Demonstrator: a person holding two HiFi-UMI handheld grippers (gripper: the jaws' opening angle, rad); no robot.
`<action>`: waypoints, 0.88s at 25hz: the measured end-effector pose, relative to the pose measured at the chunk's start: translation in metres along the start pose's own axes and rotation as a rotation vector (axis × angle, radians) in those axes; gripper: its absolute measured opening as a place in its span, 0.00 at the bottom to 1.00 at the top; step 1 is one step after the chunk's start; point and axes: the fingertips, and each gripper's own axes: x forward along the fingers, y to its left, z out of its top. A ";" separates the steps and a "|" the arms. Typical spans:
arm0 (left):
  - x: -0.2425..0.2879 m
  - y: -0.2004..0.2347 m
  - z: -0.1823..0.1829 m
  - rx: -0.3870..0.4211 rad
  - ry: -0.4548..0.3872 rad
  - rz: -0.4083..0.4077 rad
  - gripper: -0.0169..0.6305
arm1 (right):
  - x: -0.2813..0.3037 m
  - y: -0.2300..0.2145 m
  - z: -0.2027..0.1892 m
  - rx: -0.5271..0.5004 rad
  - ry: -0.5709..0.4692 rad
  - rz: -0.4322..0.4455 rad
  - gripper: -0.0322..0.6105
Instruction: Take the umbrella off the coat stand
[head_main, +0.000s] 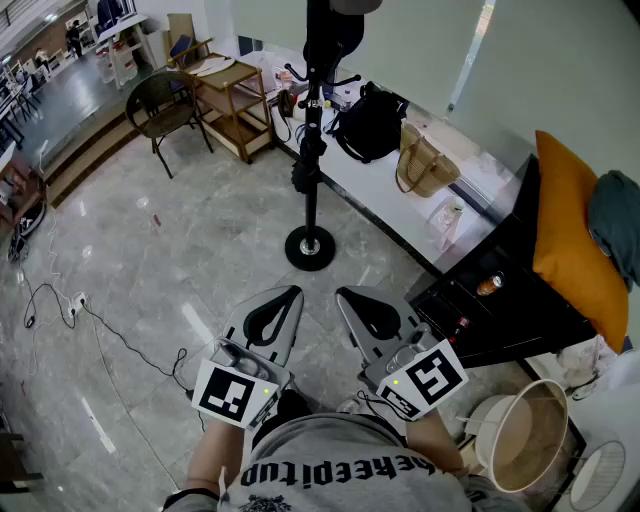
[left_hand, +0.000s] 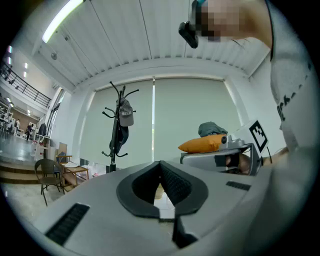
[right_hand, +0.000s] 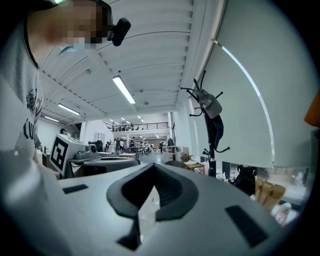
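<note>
The black coat stand (head_main: 311, 210) rises from a round base on the grey marble floor, well ahead of me. A folded dark blue umbrella (left_hand: 120, 138) hangs along its pole below a grey cap (left_hand: 125, 114). The right gripper view also has the umbrella (right_hand: 216, 131) and the cap (right_hand: 210, 106). My left gripper (head_main: 284, 294) and right gripper (head_main: 349, 296) are held side by side close to my body, pointing level towards the stand. Both are shut with nothing in them, as the left gripper (left_hand: 160, 164) and right gripper (right_hand: 153, 166) show in their own views.
A black bag (head_main: 369, 124) and a straw bag (head_main: 424, 163) sit on the white ledge behind the stand. A wooden table (head_main: 233, 103) and a chair (head_main: 160, 104) stand at the back left. On my right are a black cabinet (head_main: 497, 300), an orange cushion (head_main: 570, 236) and a basket (head_main: 521, 436). Cables (head_main: 103, 326) trail on the floor at left.
</note>
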 end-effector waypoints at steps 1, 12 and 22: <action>0.000 0.001 -0.001 0.000 0.003 0.003 0.05 | 0.000 0.001 -0.002 0.004 0.001 0.000 0.07; -0.001 0.018 -0.010 -0.024 0.013 -0.010 0.05 | 0.014 0.003 -0.010 0.016 0.013 -0.023 0.07; 0.000 0.056 -0.008 0.016 0.000 -0.040 0.05 | 0.050 0.007 -0.011 0.042 0.012 -0.065 0.07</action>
